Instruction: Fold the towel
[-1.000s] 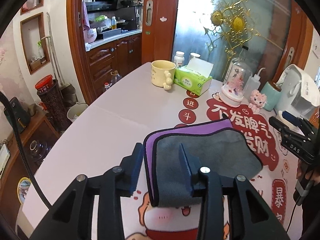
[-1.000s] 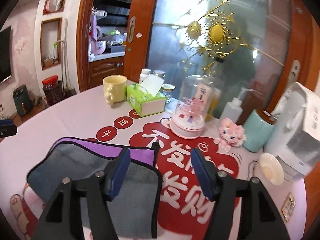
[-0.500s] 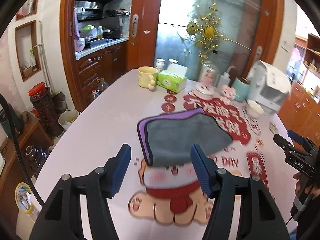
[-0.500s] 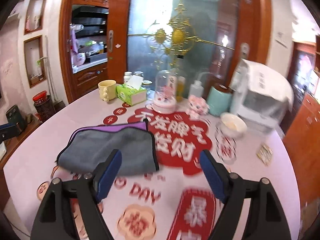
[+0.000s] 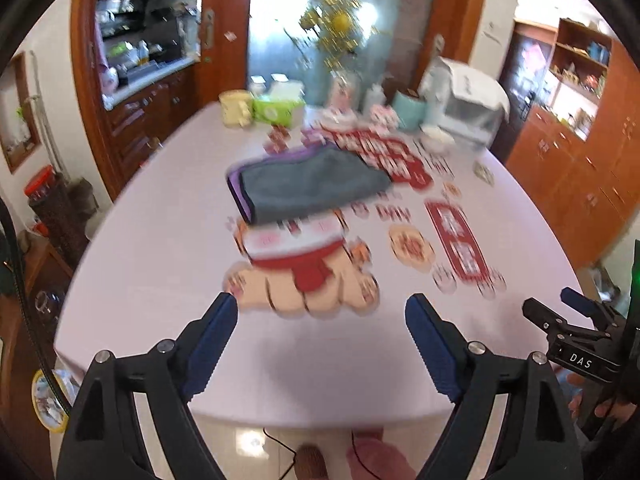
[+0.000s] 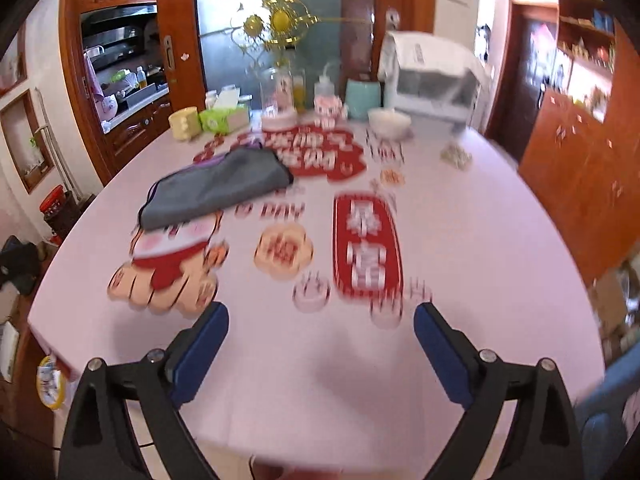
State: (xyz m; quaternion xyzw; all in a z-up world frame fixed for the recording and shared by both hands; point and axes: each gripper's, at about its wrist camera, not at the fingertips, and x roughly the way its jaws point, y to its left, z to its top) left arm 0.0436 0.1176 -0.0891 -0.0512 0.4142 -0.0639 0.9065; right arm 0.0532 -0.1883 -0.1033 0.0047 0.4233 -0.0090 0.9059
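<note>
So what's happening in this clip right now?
A person holds two handheld grippers over a pink printed table. The grey and purple towel lies folded near the table's middle, touched by neither. The left gripper and right gripper are both open and empty, near the table's front edge, well short of the towel.

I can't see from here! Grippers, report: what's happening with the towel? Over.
Left gripper open, empty. Right gripper open, empty. Towel lies folded on the table, untouched. Nothing in the way.

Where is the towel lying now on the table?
The folded towel lies left of centre in both views, on the table, above the cartoon print, with the tissue box behind it. Neither hand-held gripper touches it.
</note>
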